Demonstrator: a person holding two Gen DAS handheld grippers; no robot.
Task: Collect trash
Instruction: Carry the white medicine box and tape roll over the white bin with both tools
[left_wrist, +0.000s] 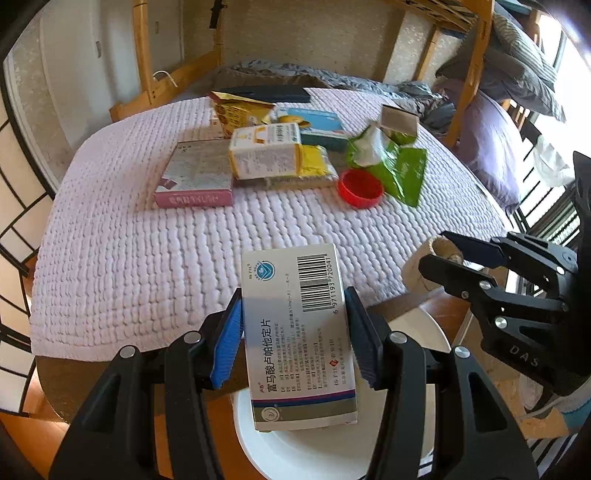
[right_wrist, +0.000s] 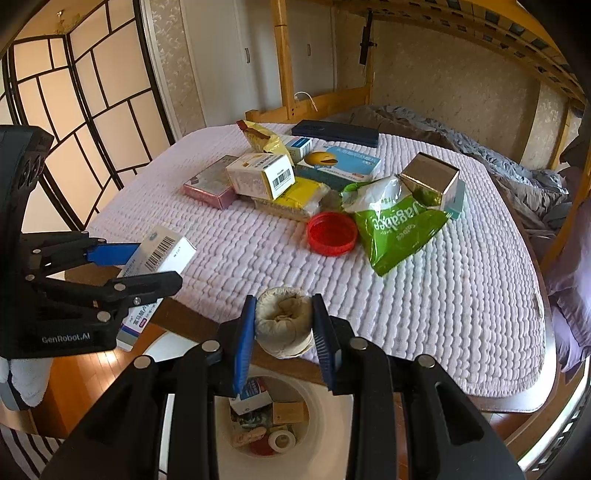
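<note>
So both hands were loaded and at the drop-off step. The left hand-held gripper (left_wrist: 293, 332) was clamped across the long sides of a white-and-grey cardboard medicine box with a barcode (left_wrist: 295, 332), carried off the counter's near edge over the round white plastic trash bin (left_wrist: 417, 325). The right hand-held gripper (right_wrist: 283, 334) was clenched on a crumpled beige paper cup, stuffed with paper (right_wrist: 282, 323), hanging at the counter's near edge, above the bin's far rim.

Next move, as I judged it: bring each item squarely over the bin mouth, then let go, one at a time so the grippers don't clash; they sat close together. The box looked long against the opening, so tipping it end-down would help.

Still to collect on the pale pink quilted mat (right_wrist: 443, 295) covering the counter: a round red plastic lid (right_wrist: 332, 233), a green foil snack bag (right_wrist: 399, 225), a pink flat carton (left_wrist: 195, 177), a white-and-yellow carton (right_wrist: 260, 177), plus more boxes behind.

View differences: only the right wrist looked down into the bin (right_wrist: 321, 413), and it showed scraps and a tape roll already inside. The left wrist saw just bare white rim, but it gave the box's printed face and the grip on it clearly. The right wrist saw that box only edge-on.
</note>
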